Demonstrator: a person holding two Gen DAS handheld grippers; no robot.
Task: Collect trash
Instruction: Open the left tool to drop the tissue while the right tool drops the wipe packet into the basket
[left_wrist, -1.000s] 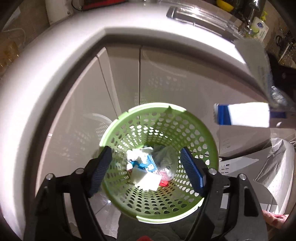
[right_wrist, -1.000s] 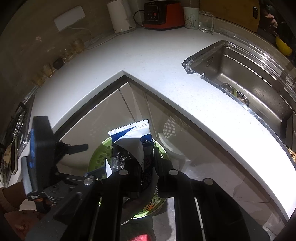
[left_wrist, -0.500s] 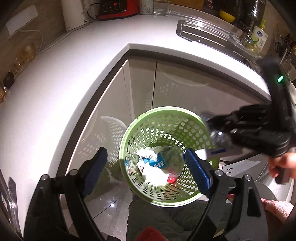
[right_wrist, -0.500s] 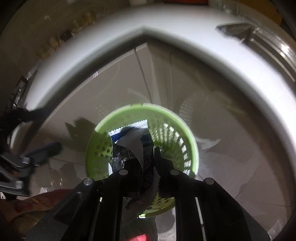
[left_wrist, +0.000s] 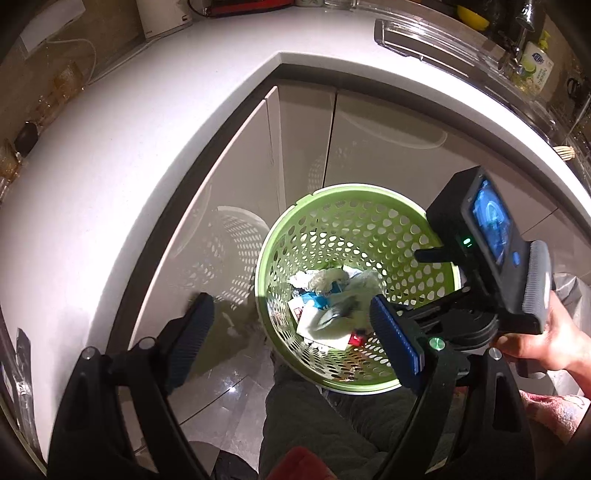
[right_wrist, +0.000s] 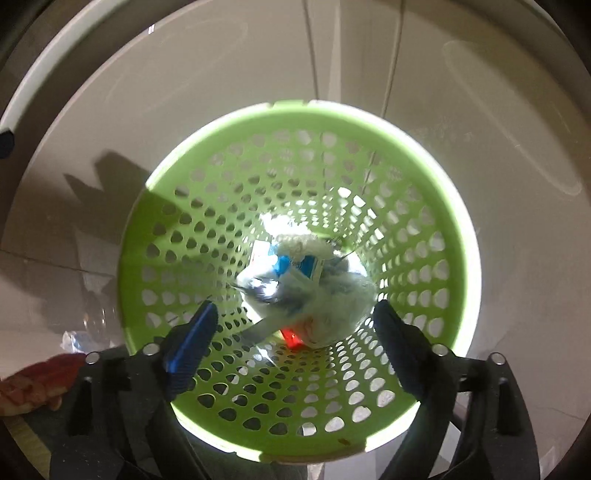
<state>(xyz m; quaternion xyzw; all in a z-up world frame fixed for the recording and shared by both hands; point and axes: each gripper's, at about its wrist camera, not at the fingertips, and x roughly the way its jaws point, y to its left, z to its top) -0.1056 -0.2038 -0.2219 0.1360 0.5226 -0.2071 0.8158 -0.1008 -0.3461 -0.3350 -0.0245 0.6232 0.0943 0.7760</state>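
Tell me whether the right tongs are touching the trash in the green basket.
Apart. In the right wrist view the right tongs, jaws opening and empty, hang near the green basket rim, while the trash lies far below at its bottom.

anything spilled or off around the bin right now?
Nothing stands out. The green basket stands upright on the floor by the cabinets, and the trash lies in its bottom, none seen outside it. The right gripper is over the opening, jaws opening with nothing between them.
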